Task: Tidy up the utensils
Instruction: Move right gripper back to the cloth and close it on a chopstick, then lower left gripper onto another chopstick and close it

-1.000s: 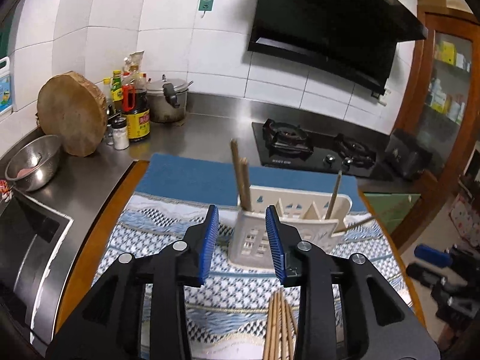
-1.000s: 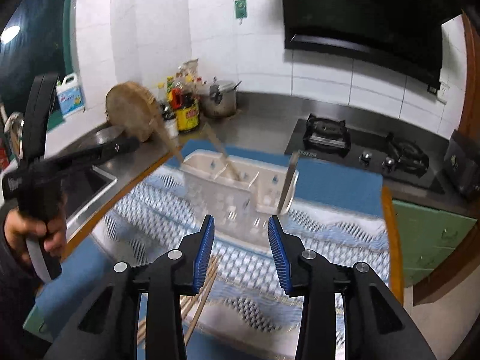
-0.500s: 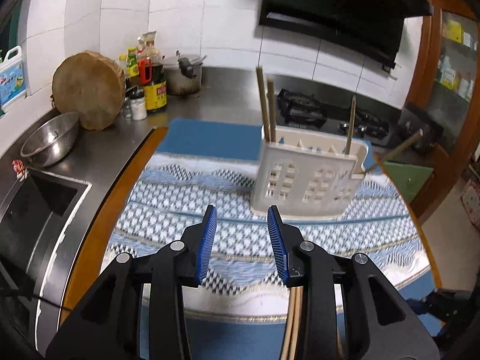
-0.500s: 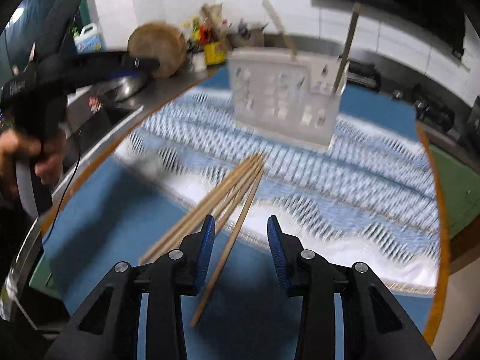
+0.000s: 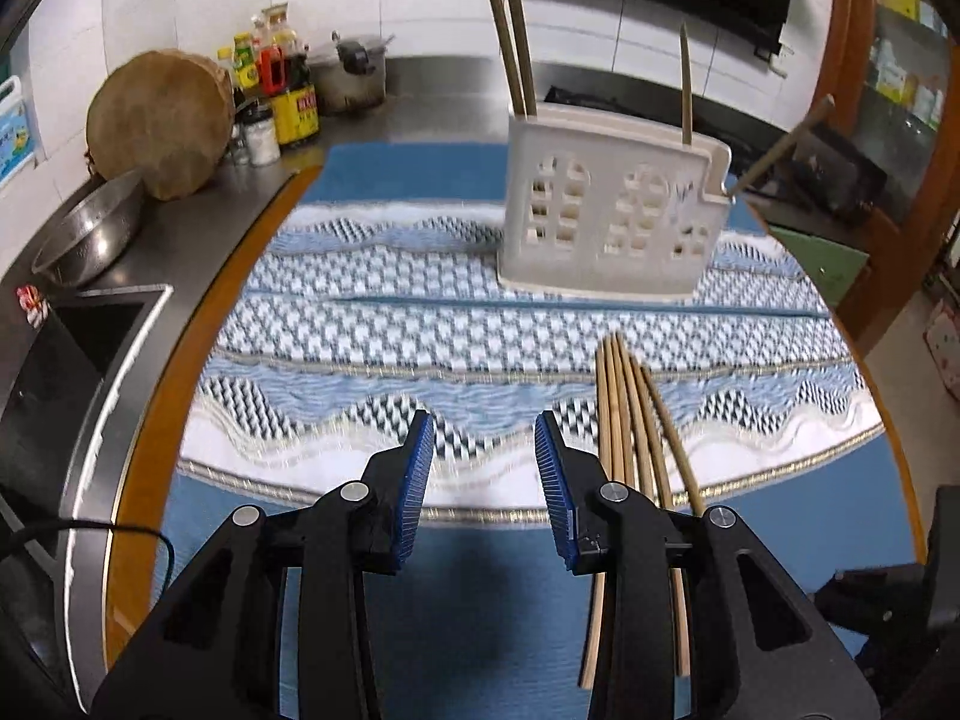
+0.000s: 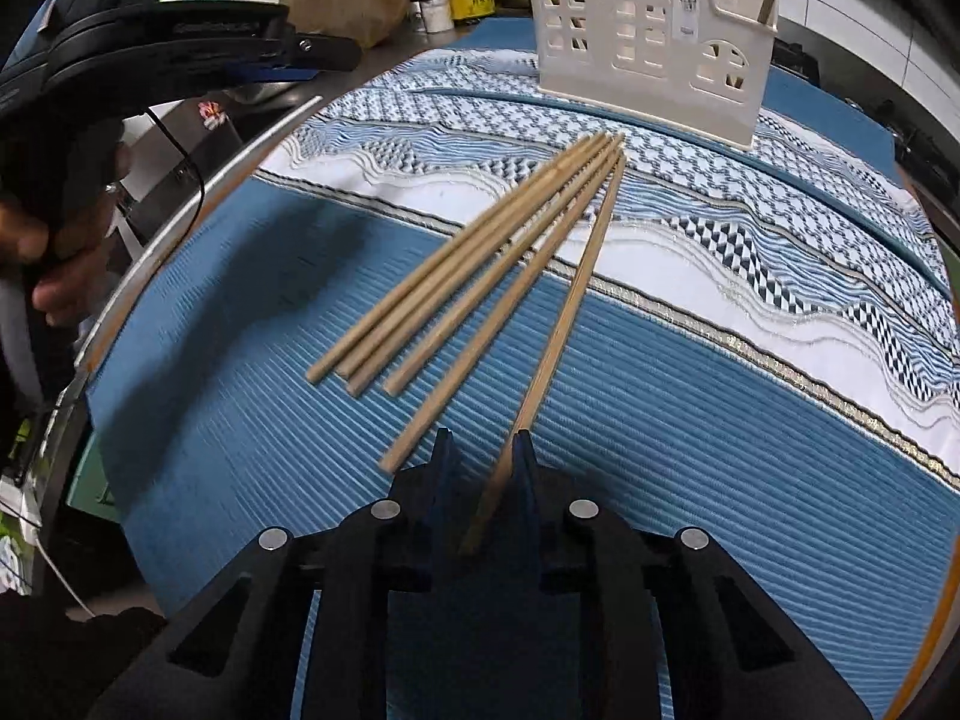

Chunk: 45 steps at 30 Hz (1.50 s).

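Several wooden chopsticks (image 6: 474, 264) lie fanned on the blue mat and patterned cloth; they also show in the left wrist view (image 5: 630, 414). My right gripper (image 6: 483, 450) is shut on the near end of the rightmost chopstick (image 6: 570, 300), low over the mat. A white utensil holder (image 5: 612, 210) stands on the cloth with several chopsticks upright in it; it also shows in the right wrist view (image 6: 651, 42). My left gripper (image 5: 483, 468) is open and empty above the cloth's near edge, left of the loose chopsticks.
A sink (image 5: 72, 348), a steel bowl (image 5: 90, 234), a round wooden block (image 5: 159, 120), sauce bottles (image 5: 282, 90) and a pot (image 5: 354, 75) stand at the left and back. The gas stove lies behind the holder. The wooden table edge (image 5: 162, 420) curves at the left.
Both grippers pulled back and down from the holder toward the near mat. My right gripper went from open to shut on the rightmost chopstick. My left gripper stayed open.
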### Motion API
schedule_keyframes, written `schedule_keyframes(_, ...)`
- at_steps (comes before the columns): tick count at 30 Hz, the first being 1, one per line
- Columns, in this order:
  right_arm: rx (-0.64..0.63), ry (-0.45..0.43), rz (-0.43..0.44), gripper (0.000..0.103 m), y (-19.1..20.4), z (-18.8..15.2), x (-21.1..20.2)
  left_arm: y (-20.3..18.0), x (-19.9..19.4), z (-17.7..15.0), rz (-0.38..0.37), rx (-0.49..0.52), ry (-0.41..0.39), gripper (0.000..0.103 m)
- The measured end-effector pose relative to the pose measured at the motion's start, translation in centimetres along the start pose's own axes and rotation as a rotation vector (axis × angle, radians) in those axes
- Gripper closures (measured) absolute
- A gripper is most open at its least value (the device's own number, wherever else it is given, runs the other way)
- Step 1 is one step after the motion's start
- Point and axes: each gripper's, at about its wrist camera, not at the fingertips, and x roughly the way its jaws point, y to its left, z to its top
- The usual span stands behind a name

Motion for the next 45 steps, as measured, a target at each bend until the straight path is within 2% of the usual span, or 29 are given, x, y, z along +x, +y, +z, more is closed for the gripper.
schedule_keyframes(4,0.020,0.017,-0.021,0.091,-0.5,-0.2,0.4,-0.2,0.7,-1.2,-0.004,0.004,0.033,0.067)
schedule_keyframes(12,0.028,0.012,-0.056,0.093,-0.9,-0.1,0.2,-0.8,1.5,-2.4,-0.013,0.024,0.073,0.067)
schedule_keyframes(17,0.071,0.006,-0.082,0.095,-2.5,0.1,-0.1,-1.4,1.8,-3.3,-0.036,0.036,0.096,0.067)
schedule_keyframes(27,0.095,0.002,-0.099,0.095,-3.4,-0.2,-0.5,-3.7,3.4,-5.4,-0.098,0.093,0.161,0.068)
schedule_keyframes(37,0.090,0.013,-0.101,0.094,-3.4,-0.3,-0.4,-4.3,4.5,-6.8,-0.116,0.110,0.215,0.068)
schedule_keyframes(40,0.084,0.014,-0.104,0.094,-3.4,-0.2,-0.3,-4.4,4.8,-7.3,-0.109,0.117,0.222,0.070)
schedule_keyframes(45,0.087,0.013,-0.107,0.094,-3.7,-0.3,-0.4,-3.9,4.8,-7.2,-0.096,0.118,0.216,0.079)
